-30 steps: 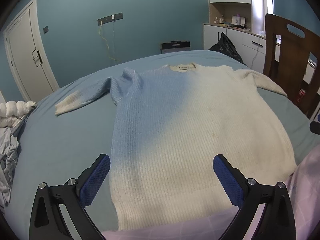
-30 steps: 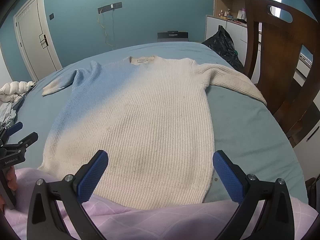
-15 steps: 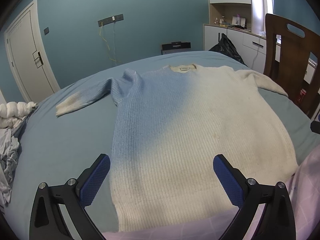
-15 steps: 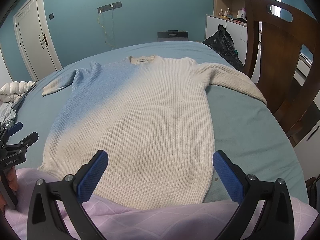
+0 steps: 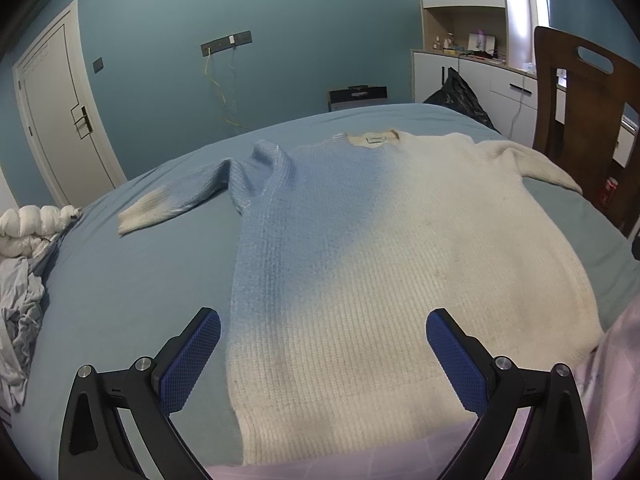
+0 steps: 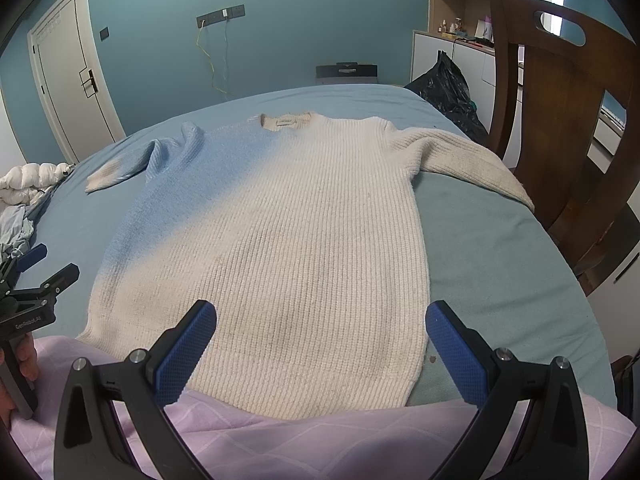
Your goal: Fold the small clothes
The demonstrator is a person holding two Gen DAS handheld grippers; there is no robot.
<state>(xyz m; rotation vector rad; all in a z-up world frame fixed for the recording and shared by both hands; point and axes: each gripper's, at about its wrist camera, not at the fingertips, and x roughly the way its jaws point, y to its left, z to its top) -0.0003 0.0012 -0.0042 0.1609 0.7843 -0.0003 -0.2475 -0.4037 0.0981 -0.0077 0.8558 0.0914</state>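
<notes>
"GenRobot.AI" — printed on the left claw (image 6: 30,268) (white lettering).

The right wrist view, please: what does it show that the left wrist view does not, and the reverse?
Only the right wrist view shows the left gripper, open and empty beside the sweater's hem, with fingers around its handle, and the sweater's right sleeve complete to its cuff by the wooden chair.

Only the left wrist view shows a red can beside the chair.

Both share the knitted sweater spread flat on the blue bed, unfolded, and open jaws holding nothing.
</notes>
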